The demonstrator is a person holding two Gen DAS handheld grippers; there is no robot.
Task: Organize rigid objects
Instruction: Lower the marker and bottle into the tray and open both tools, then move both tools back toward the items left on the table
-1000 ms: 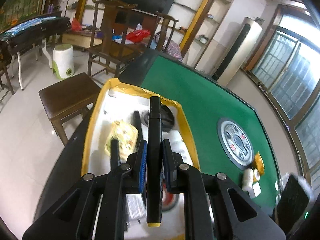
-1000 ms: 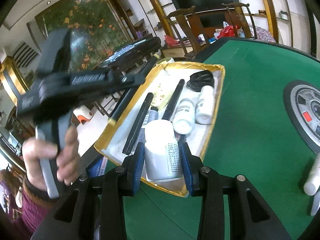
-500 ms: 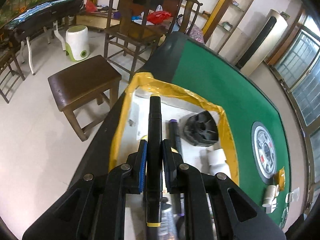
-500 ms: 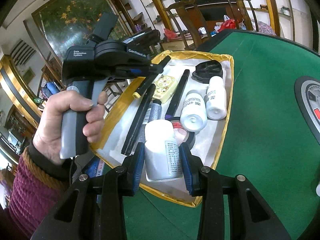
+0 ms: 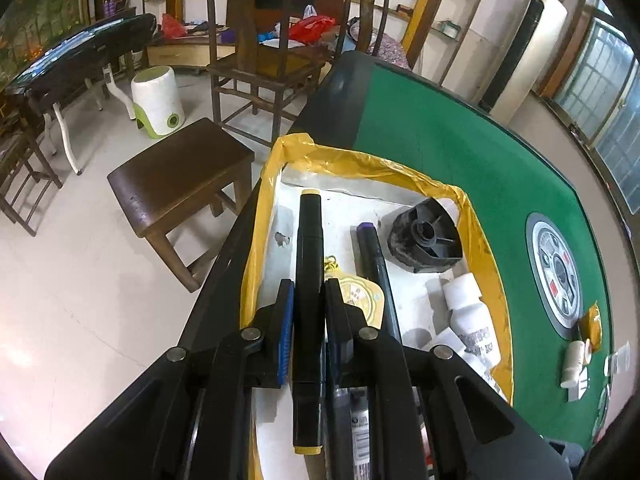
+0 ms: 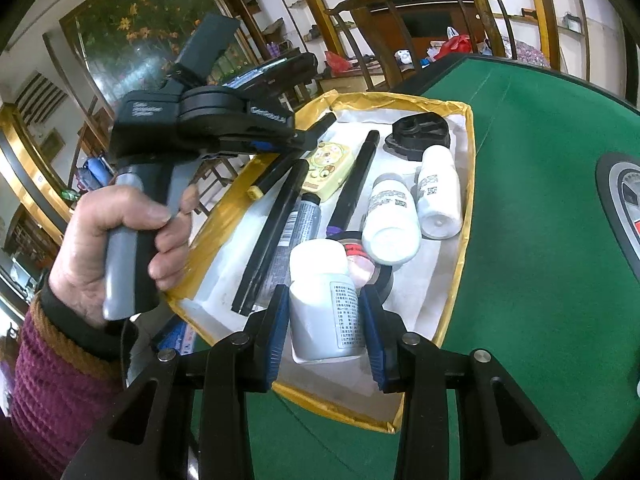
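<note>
My left gripper [image 5: 309, 296] is shut on a black marker with yellow ends [image 5: 308, 248] and holds it over the left side of the yellow-rimmed white tray [image 5: 486, 240]. It also shows in the right wrist view [image 6: 298, 138], above the tray [image 6: 468, 184]. My right gripper [image 6: 324, 308] is shut on a white pill bottle [image 6: 326, 304] above the tray's near end. In the tray lie two white bottles [image 6: 394, 220], a black spool [image 6: 420, 132], a purple-capped marker [image 6: 354, 184], black pens [image 6: 272, 232], a yellow toy [image 6: 326, 168] and a tape roll [image 6: 374, 270].
The tray sits at the left edge of a green felt table [image 6: 540, 240] with a round centre panel [image 5: 558, 276]. Small white bottles and a yellow item [image 5: 580, 348] lie near that panel. A brown stool [image 5: 180, 176] and wooden chairs [image 5: 260, 56] stand beyond the table.
The left gripper has lowered with the marker toward the tray's left side. The right gripper has held the white bottle over the tray's near end and moved slightly closer.
</note>
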